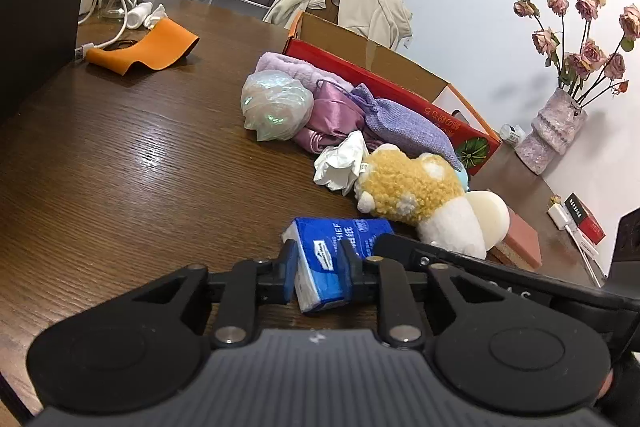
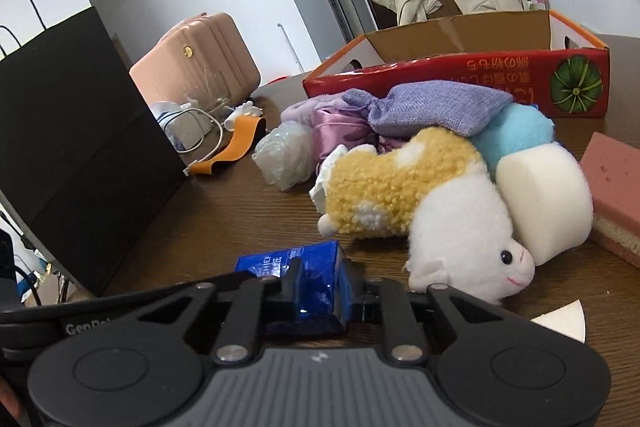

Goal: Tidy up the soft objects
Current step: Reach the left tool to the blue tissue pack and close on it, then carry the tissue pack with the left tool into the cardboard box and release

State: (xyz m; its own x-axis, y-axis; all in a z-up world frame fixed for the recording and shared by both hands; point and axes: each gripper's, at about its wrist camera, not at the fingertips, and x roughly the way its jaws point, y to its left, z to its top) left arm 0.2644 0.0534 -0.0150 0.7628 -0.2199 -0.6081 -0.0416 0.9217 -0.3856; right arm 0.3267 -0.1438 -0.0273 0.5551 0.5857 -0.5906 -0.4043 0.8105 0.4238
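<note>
My left gripper [image 1: 318, 261] is shut on a blue tissue pack [image 1: 340, 239] just above the brown table [image 1: 120, 167]. My right gripper [image 2: 320, 285] is shut on the same blue tissue pack [image 2: 296, 263] from the other side. Beyond lies a pile of soft things: a yellow and white plush sheep [image 1: 416, 195] [image 2: 420, 195], a white foam block [image 2: 544, 195], a purple knit pouch [image 1: 404, 123] [image 2: 436, 103], pink satin cloth [image 1: 332, 111], a clear plastic bag [image 1: 276, 107] [image 2: 286, 155], crumpled white tissue [image 1: 340, 163] and a light blue plush [image 2: 516, 131].
A red and orange cardboard box [image 1: 384, 79] [image 2: 460, 75] stands open behind the pile. A pink sponge [image 2: 616, 187] lies at right. A vase of dried roses [image 1: 560, 123], an orange cloth [image 1: 148, 51], a cable [image 2: 212, 131] and a black bag [image 2: 80, 131] are on the table.
</note>
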